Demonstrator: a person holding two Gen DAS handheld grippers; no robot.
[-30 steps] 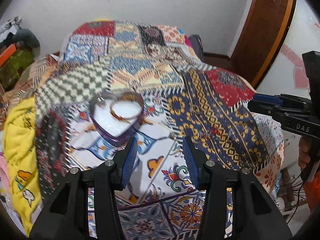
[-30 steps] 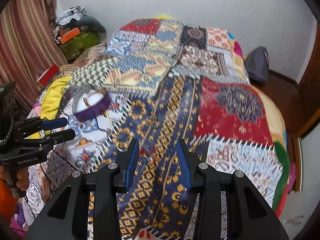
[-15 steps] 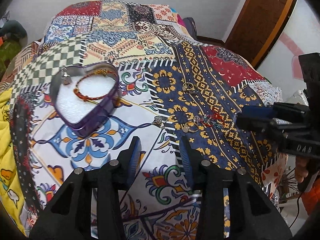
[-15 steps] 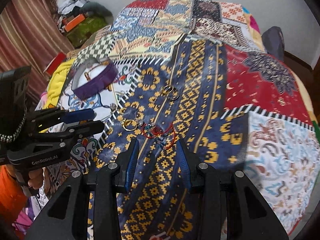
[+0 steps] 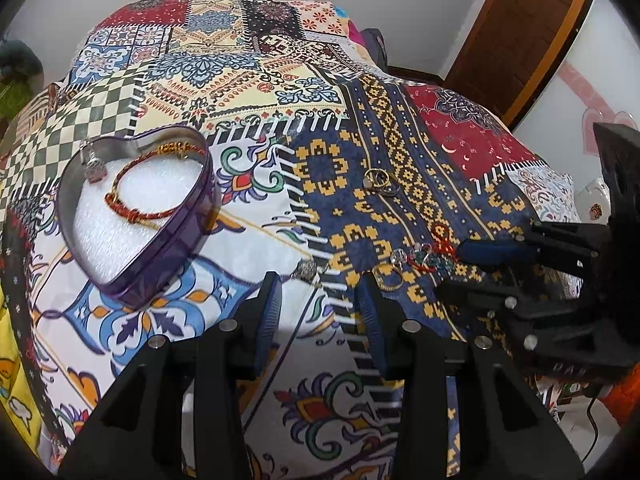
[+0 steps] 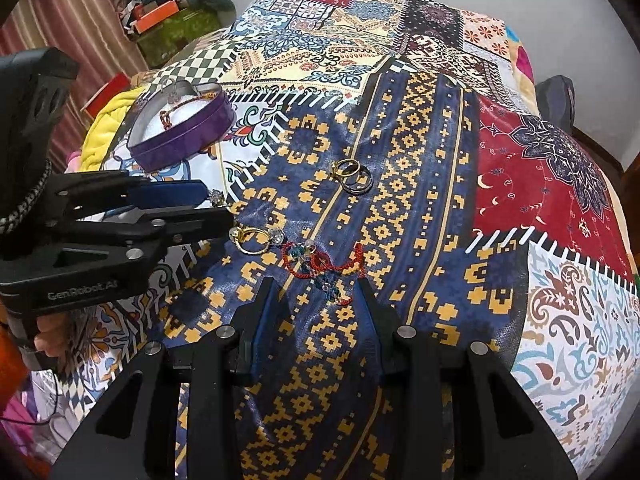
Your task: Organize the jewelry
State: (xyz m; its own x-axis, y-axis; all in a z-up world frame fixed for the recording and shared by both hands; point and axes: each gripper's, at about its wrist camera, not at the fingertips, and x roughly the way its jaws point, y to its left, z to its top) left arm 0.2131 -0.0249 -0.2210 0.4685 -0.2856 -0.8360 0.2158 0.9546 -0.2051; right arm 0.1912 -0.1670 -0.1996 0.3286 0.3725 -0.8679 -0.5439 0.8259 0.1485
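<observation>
Jaws of both the left gripper [image 5: 318,300] and right gripper [image 6: 316,304] are being held apart and empty; a red beaded bracelet [image 6: 322,264] is being framed, tangled on the quilt [image 6: 420,208].

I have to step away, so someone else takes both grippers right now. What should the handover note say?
Left gripper: open, empty, low over the bedspread near a small silver charm.
Right gripper: open, empty, just short of the red beaded bracelet.
Done: a red-and-gold bracelet and a silver charm lie in the purple heart tin.
Left: red beaded bracelet, gold ring beside it, cluster of rings farther up, and the small charm, all loose on the spread.
</observation>
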